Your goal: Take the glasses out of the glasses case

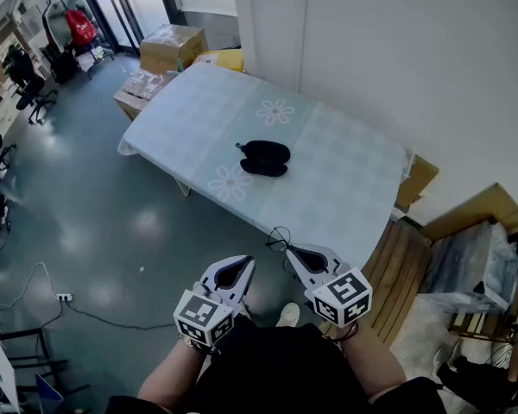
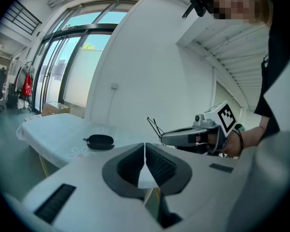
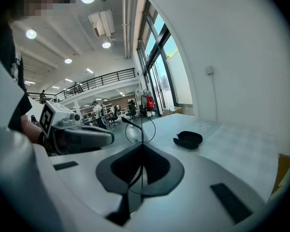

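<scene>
The black glasses case [image 1: 263,159] lies open on the pale flower-print tablecloth [image 1: 328,179], well away from both grippers; it also shows as the case [image 2: 100,141] and the case [image 3: 188,139] in the gripper views. My right gripper [image 1: 289,250] hovers off the table's near edge, shut on thin black wire-frame glasses [image 1: 279,237]. The glasses [image 3: 140,125] stick up from between its closed jaws [image 3: 143,145]. My left gripper [image 1: 249,260] hangs beside it, shut with nothing in it [image 2: 145,145]. From there the right gripper [image 2: 163,138] and the glasses [image 2: 156,126] show to the right.
Cardboard boxes [image 1: 171,46] stand past the table's far end. Wooden boards [image 1: 406,270] lean at the right near the white wall. A power strip with cable [image 1: 65,297] lies on the grey floor at the left. Office chairs [image 1: 26,84] stand far left.
</scene>
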